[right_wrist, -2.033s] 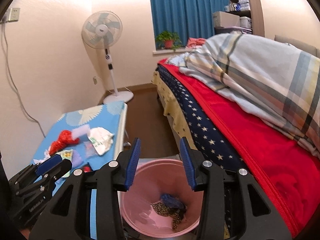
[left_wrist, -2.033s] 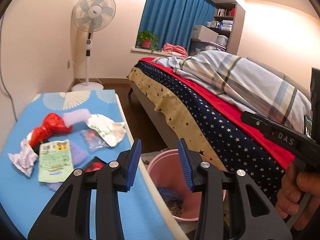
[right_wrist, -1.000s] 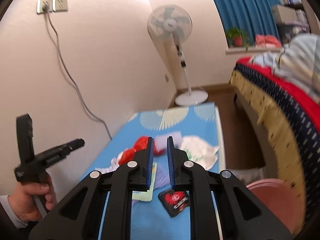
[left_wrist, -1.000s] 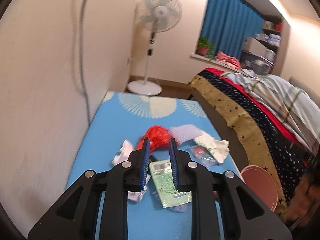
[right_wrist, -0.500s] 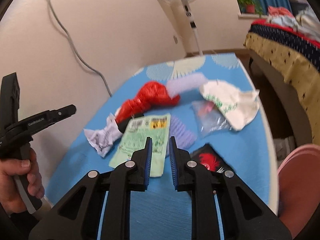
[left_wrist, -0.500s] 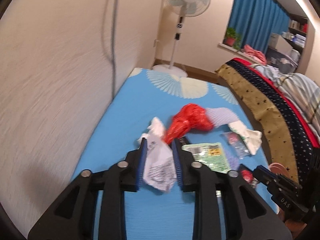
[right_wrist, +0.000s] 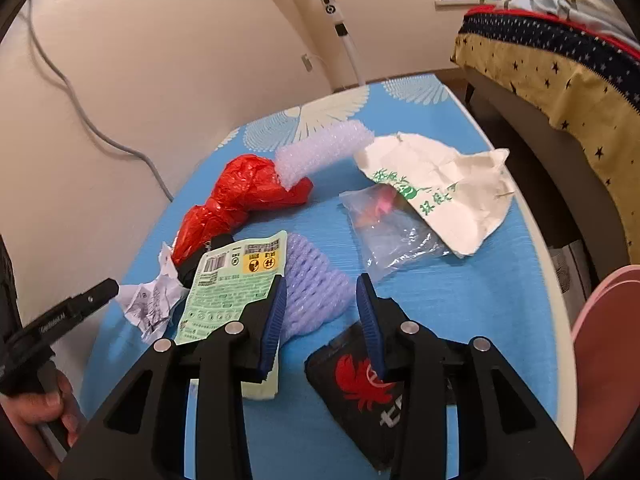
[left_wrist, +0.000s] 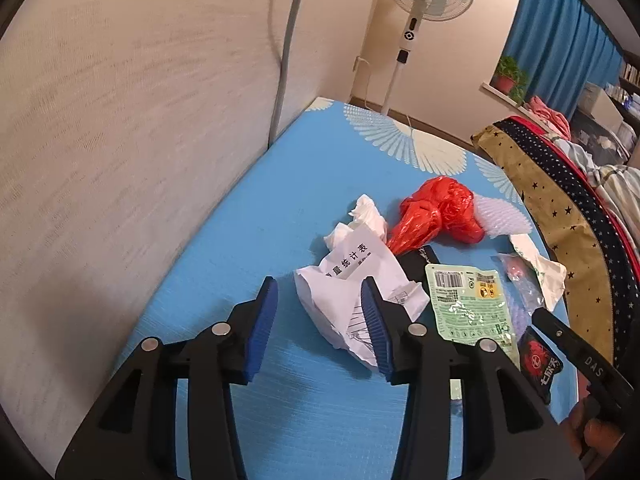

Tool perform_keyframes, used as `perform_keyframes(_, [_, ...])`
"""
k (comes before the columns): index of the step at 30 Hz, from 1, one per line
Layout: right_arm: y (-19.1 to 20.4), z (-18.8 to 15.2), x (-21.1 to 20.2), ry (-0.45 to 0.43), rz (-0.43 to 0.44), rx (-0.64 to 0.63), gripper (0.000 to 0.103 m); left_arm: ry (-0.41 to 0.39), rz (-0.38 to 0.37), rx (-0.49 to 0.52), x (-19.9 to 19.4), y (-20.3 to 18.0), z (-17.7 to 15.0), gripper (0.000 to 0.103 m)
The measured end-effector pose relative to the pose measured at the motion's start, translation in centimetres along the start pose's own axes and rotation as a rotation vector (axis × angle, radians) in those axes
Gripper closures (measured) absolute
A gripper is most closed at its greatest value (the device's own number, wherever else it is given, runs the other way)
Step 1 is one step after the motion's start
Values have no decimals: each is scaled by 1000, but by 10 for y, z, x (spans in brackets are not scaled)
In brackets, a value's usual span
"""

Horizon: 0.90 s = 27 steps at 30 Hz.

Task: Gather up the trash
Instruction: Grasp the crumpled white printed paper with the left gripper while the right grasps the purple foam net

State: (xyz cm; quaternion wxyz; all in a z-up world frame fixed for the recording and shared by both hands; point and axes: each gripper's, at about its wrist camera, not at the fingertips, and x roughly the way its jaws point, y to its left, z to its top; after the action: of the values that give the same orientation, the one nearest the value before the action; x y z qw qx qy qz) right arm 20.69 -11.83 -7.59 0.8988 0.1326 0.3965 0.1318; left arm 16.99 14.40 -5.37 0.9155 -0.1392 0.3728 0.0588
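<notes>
**Litter spread across blue table as two grippers are lowered over it**

A bed (right_wrist: 560,60) under a starred cover is seen beside a blue table (left_wrist: 304,184), with a pink bin (right_wrist: 604,344) at the table's near corner. Trash is scattered on the tabletop: a cream paper bag (right_wrist: 440,184), a red plastic bag (right_wrist: 240,196), a green wrapper (right_wrist: 228,284), crumpled white paper (left_wrist: 352,284), purple foam netting (right_wrist: 316,288), a clear bag (right_wrist: 392,236) and a black packet (right_wrist: 360,392). The left gripper (left_wrist: 320,320) is held part open, jaws opening, the white paper lying between them but not pressed. The right gripper (right_wrist: 320,312) is likewise part open and opening, framing the purple netting above the black packet, nothing gripped.
</notes>
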Motion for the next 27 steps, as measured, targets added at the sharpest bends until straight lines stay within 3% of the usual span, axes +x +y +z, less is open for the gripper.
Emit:
perform_keyframes(5, [-5, 0, 17, 56, -29, 12, 65, 19, -20, -41, 11, 3, -2, 55])
perform_keyframes(12, [-1, -2, 22, 73, -19, -8, 90, 65, -46, -17, 26, -9, -11, 56])
perform_keyframes(16, [2, 1, 14, 47, 2, -11, 93, 70, -50, -11, 27, -11, -14, 83])
perform_keyframes(20, [9, 7, 0, 3, 28, -26, 94, 45, -45, -16, 19, -10, -9, 92])
perform_keyframes(27, [29, 25, -48, -114, 87, -91, 95, -3, -4, -23, -5, -8, 0, 94])
